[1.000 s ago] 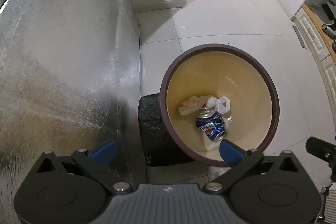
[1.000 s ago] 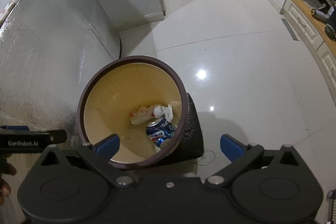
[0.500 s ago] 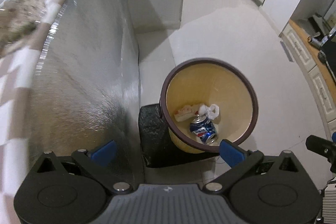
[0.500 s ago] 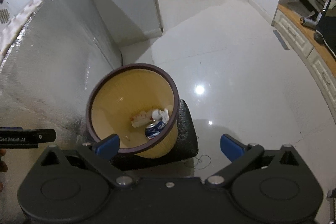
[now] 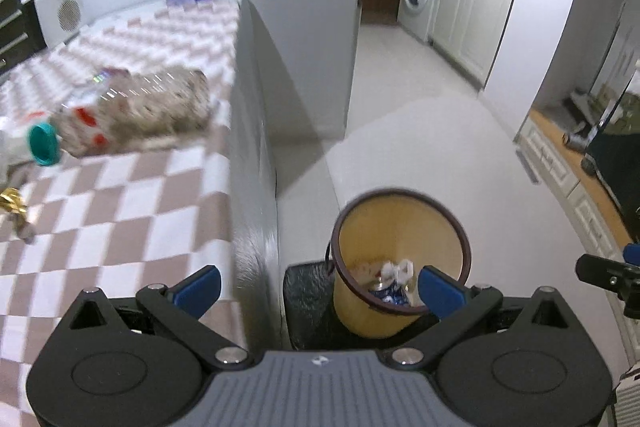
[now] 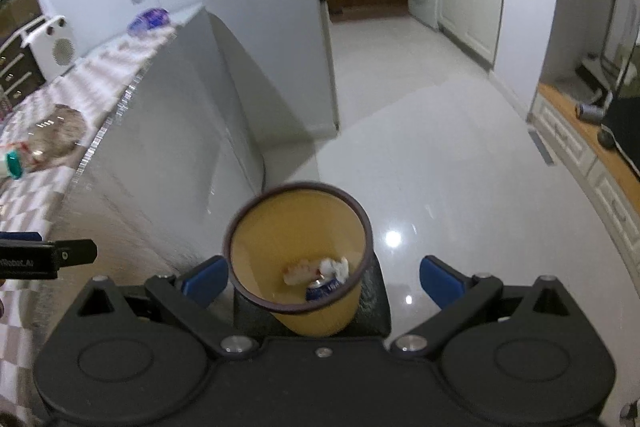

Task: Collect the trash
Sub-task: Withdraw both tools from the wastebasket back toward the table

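Left wrist: left gripper (image 5: pixel 319 285) jaws were apart, empty. Yellow bin (image 5: pixel 400 259) on the floor beside the tabletop (image 5: pixel 120 195) held a blue can (image 5: pixel 390 295) and crumpled paper (image 5: pixel 396 269). Right wrist: right gripper (image 6: pixel 322 277) jaws apart, empty; bin (image 6: pixel 298 259) held can (image 6: pixel 322 289), paper (image 6: pixel 335 265).

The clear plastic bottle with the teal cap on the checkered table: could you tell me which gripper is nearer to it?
Left. The left gripper hangs at the table's edge, the bottle ahead-left; the right gripper is over the bin, farther off.
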### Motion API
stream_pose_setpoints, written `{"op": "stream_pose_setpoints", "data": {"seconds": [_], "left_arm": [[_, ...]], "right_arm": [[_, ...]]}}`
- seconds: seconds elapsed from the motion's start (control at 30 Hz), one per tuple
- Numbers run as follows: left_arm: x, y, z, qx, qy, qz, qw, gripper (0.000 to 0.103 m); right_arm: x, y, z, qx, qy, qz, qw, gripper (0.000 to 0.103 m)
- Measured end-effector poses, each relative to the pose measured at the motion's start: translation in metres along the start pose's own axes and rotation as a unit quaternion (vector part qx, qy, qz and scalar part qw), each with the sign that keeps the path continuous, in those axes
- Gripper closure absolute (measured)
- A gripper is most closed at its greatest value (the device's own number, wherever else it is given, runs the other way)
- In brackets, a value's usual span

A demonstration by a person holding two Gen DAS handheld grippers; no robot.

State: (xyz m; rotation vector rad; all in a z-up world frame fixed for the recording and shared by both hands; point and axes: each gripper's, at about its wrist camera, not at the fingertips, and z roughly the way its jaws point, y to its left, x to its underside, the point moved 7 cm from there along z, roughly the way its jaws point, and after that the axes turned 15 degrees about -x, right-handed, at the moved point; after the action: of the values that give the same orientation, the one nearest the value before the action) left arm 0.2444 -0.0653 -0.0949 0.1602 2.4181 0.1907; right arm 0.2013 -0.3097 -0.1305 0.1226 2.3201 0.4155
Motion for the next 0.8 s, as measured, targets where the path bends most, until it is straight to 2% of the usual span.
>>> {"op": "stream_pose_setpoints", "data": {"seconds": [0.37, 0.63, 0.8], "left_arm": [[0.002, 0.059, -0.068, 0.008, -0.081, -0.044, 0.9957, 0.0], [0.002, 0.115, -0.095, -0.03, -0.124, -0.075, 0.989, 0.0], [0.006, 0.152, -0.106, -0.046, -0.143, -0.094, 0.9842, 0.0]], "right_arm": [[-0.015, 0.078, -0.046, -0.038, -0.081, -0.068, 0.994, 0.0], [-0.023, 0.137, -0.057, -0.093, -0.138, -0.112, 0.98, 0.0], [-0.024, 0.173, -0.054, -0.112, -0.144, -0.136, 0.974, 0.0]]}}
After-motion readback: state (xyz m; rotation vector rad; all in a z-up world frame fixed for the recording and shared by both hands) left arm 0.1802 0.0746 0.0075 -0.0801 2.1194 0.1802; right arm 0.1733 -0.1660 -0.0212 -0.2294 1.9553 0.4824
